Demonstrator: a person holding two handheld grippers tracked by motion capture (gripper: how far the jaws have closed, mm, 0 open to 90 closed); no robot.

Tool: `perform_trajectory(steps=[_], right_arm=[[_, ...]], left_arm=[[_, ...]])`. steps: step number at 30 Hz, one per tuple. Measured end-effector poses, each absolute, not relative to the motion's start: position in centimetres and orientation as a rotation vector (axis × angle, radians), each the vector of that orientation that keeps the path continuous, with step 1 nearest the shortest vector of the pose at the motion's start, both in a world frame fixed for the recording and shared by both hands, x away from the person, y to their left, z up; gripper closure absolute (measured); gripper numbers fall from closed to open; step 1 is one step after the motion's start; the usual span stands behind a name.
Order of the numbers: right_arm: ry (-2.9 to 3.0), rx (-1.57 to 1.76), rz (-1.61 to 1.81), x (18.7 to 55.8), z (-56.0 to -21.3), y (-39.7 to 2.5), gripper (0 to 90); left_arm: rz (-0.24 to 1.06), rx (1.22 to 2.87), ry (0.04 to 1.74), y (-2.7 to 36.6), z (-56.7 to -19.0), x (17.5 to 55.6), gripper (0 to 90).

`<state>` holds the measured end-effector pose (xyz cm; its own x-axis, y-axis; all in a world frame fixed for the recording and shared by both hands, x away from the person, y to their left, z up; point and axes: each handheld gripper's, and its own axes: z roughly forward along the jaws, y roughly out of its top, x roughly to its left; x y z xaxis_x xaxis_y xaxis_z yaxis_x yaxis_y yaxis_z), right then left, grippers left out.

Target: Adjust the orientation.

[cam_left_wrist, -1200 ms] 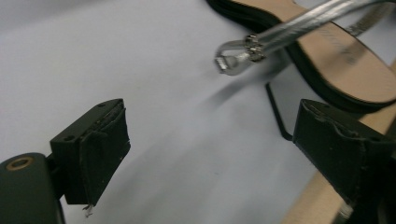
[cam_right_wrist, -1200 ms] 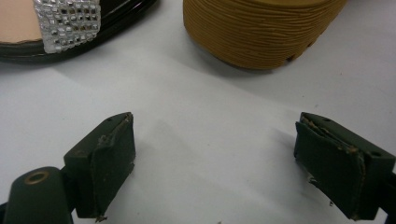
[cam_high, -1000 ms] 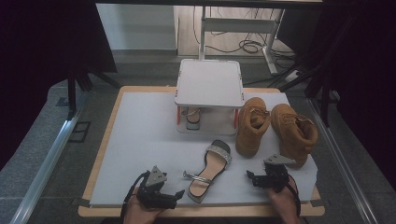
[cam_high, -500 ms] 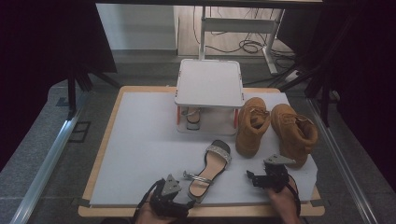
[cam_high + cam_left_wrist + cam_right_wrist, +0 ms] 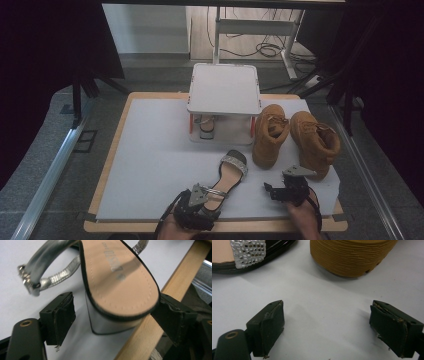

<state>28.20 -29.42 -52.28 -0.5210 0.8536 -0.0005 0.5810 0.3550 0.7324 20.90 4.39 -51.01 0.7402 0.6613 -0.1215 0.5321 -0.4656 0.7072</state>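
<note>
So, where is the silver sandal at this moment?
In the high view, the silver sandal lies near the table's front edge, left of the tan boots, its heel between the left gripper's open jaws.

The left gripper [image 5: 200, 207] has slid right along the counter's near edge to the heel of the silver-strapped, tan-soled sandal [image 5: 226, 177], which now sits between its spread fingers [image 5: 58, 317].

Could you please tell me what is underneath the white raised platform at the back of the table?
Under the white platform a sandal stands between its red legs; its rear part is covered by the platform top.
</note>
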Motion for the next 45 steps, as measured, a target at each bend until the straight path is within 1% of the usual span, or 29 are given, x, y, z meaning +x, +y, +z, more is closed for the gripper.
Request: perform_trajectory(steps=[16,21,27,29,31,41,45], right_arm=[[2.241,1.256,0.976,28.2,-52.3,-29.4,12.8],[2.241,1.256,0.976,28.2,-52.3,-29.4,12.8],[2.241,1.256,0.976,28.2,-52.3,-29.4,12.8],[2.241,1.256,0.976,28.2,-52.3,-29.4,12.8],[2.241,1.256,0.976,28.2,-52.3,-29.4,12.8],[2.241,1.256,0.976,28.2,-52.3,-29.4,12.8],[2.242,1.256,0.977,28.2,-52.3,-29.4,12.9]], left_arm=[[0.219,2.189,0.944,1.9,-50.9,22.6,22.5],[0.224,2.186,0.977,1.7,-50.9,23.0,27.3],[0.240,2.189,1.007,1.5,-50.9,23.3,30.9],[0.231,2.182,1.006,1.5,-50.9,23.3,32.3],[0.235,2.186,1.001,1.5,-50.9,23.3,36.4],[0.264,2.214,0.952,1.9,-50.8,23.7,38.2],[0.243,2.200,0.935,2.4,-50.8,24.0,38.5]])
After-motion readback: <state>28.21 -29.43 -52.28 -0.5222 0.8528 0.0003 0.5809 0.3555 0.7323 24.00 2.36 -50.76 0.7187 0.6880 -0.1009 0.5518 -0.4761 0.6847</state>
